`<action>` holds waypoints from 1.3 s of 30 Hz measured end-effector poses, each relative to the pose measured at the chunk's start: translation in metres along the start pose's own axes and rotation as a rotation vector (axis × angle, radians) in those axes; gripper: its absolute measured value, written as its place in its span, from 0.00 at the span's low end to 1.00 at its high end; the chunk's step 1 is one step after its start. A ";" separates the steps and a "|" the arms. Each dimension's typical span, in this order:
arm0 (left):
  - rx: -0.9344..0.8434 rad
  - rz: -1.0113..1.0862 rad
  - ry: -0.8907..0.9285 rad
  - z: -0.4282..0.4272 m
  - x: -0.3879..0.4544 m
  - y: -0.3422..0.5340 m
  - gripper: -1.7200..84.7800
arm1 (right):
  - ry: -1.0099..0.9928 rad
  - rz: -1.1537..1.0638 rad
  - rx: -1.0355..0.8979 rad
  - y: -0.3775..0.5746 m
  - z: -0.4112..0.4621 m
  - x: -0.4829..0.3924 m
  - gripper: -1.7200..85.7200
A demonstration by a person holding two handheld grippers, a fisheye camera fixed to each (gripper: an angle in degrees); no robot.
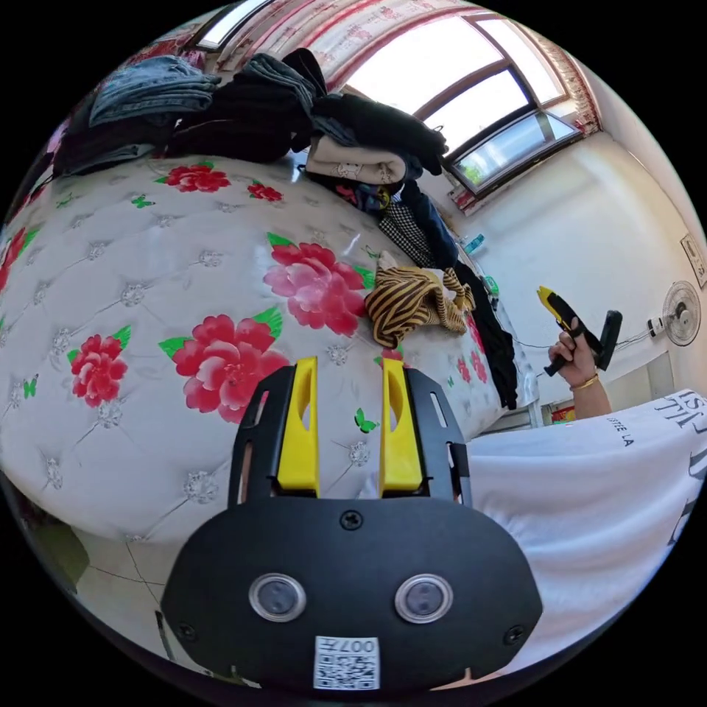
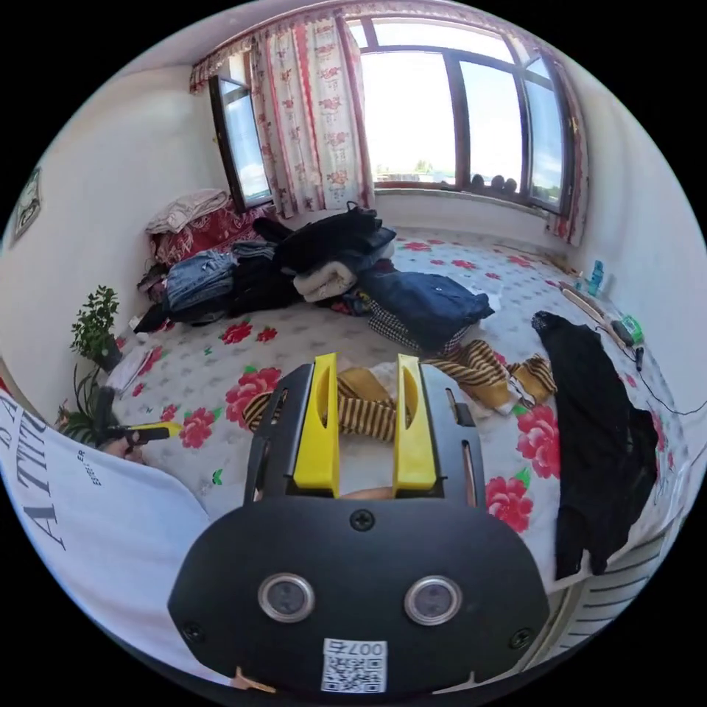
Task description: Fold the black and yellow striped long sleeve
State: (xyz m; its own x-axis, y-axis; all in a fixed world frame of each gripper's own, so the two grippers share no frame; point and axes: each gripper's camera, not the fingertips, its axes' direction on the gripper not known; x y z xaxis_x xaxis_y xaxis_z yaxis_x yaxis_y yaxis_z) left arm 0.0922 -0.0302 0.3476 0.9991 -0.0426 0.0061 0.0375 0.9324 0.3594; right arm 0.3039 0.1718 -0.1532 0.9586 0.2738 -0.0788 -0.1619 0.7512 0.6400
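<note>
striped long sleeve (image 2: 471,372): crumpled heap on floral bed (image 2: 442,280) | left tool (image 1: 347,368): released | right tool (image 2: 366,368): released, empty

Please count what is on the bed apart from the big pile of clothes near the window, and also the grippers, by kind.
Striped shirt, crumpled: 1
Black garment hanging over the bed edge: 1
Grippers, left gripper and right gripper, both open, holding nothing: 2
Total: 4
</note>
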 end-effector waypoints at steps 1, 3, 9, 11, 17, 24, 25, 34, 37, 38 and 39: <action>-0.018 0.023 0.009 0.007 0.005 -0.005 0.15 | -0.042 -0.075 -0.035 -0.004 0.021 -0.022 0.12; -0.046 0.051 0.012 0.016 0.013 -0.013 0.15 | -0.119 -0.218 -0.109 -0.009 0.056 -0.061 0.12; -0.072 0.084 0.008 0.029 0.023 -0.024 0.15 | -0.088 -0.705 -0.299 0.004 0.177 -0.190 0.11; -0.079 0.071 -0.001 0.029 0.024 -0.024 0.15 | -0.016 -0.740 -0.404 0.008 0.216 -0.199 0.08; -0.054 0.081 -0.049 0.019 0.033 -0.019 0.16 | -0.144 -0.550 -0.184 -0.069 0.137 -0.161 0.03; -0.026 0.201 -0.038 0.034 0.083 -0.045 0.17 | -0.116 -0.349 0.458 -0.126 -0.145 -0.091 0.02; -0.017 0.251 -0.030 0.036 0.102 -0.054 0.18 | -0.123 -0.348 0.542 -0.121 -0.187 -0.086 0.02; 0.115 0.548 0.087 0.028 0.230 -0.091 0.18 | -0.349 -0.443 0.939 -0.079 -0.403 -0.074 0.02; 0.073 0.572 0.165 0.040 0.244 -0.084 0.19 | -0.535 -0.437 0.948 -0.080 -0.424 -0.069 0.02; 0.031 0.599 0.206 0.050 0.250 -0.077 0.20 | -0.565 -0.439 0.946 -0.081 -0.425 -0.069 0.02; 0.005 0.618 0.235 0.055 0.253 -0.073 0.21 | -0.612 -0.434 0.943 -0.082 -0.427 -0.069 0.02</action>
State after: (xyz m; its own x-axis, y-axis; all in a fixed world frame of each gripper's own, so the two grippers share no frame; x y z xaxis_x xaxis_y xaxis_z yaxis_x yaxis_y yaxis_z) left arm 0.3410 -0.1285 0.3747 0.8147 0.5798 0.0087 -0.5436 0.7586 0.3592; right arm 0.1511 0.3476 -0.5263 0.8844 -0.4148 -0.2140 0.1922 -0.0942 0.9768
